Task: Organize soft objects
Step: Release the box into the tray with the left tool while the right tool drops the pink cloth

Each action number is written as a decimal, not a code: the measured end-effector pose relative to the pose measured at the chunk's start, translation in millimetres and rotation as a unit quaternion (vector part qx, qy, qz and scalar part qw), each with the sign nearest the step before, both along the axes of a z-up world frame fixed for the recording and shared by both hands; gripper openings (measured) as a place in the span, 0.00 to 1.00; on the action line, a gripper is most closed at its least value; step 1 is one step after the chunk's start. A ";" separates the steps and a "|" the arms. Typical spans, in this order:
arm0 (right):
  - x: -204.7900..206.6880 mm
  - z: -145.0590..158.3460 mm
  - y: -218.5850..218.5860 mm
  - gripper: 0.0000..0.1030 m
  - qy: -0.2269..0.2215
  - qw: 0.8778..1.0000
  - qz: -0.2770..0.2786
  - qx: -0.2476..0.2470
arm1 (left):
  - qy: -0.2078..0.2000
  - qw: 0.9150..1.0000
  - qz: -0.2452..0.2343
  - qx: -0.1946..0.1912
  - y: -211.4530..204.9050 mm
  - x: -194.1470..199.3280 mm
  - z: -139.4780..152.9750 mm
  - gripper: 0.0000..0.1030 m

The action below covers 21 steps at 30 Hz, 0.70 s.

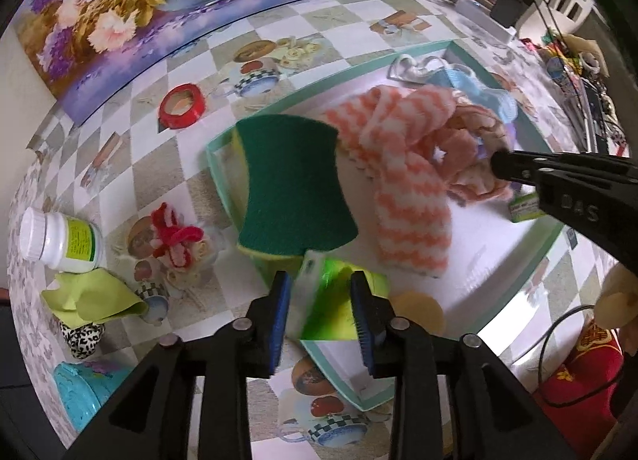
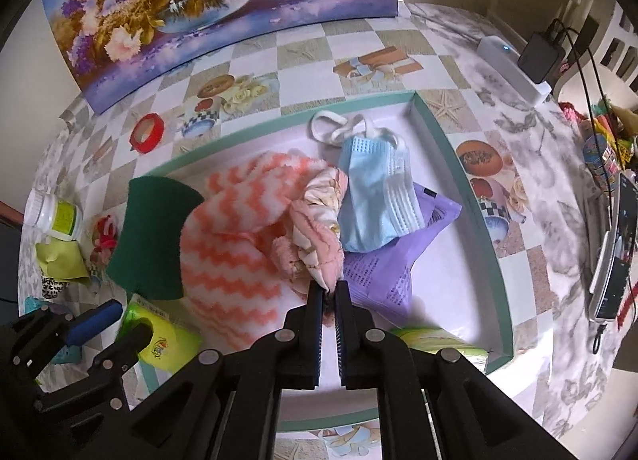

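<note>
A white tray with a teal rim (image 2: 470,165) holds a pink-and-white zigzag towel (image 2: 235,236), a blue face mask (image 2: 375,197), a purple packet (image 2: 390,272) and a pink floral cloth (image 2: 319,236). My right gripper (image 2: 329,292) points down into the tray and is shut on the near tip of the pink cloth. A green scouring sponge (image 1: 295,189) lies across the tray's left rim (image 1: 217,165). My left gripper (image 1: 321,316) hangs over the tray's near left corner. A green tissue packet (image 1: 323,300) sits loosely between its blue pads (image 1: 279,316).
Left of the tray lie a red tape roll (image 1: 181,105), a white pill bottle (image 1: 60,240), a red fuzzy toy (image 1: 175,236) and a lime cloth (image 1: 91,296). A flower painting (image 2: 223,1) stands at the back. A power strip (image 2: 514,65) and a phone (image 2: 614,252) are on the right.
</note>
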State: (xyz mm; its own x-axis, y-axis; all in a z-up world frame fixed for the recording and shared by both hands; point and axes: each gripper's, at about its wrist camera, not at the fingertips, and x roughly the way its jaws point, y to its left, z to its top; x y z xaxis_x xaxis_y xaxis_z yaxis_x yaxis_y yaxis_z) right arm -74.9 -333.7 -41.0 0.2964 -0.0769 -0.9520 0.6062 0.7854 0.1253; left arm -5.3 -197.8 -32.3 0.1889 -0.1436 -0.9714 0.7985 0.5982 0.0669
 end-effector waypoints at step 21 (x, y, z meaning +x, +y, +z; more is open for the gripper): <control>2.2 20.5 3.8 0.66 -0.008 0.999 -0.001 -0.039 | -0.043 0.992 0.117 -0.021 41.5 41.8 23.5 0.81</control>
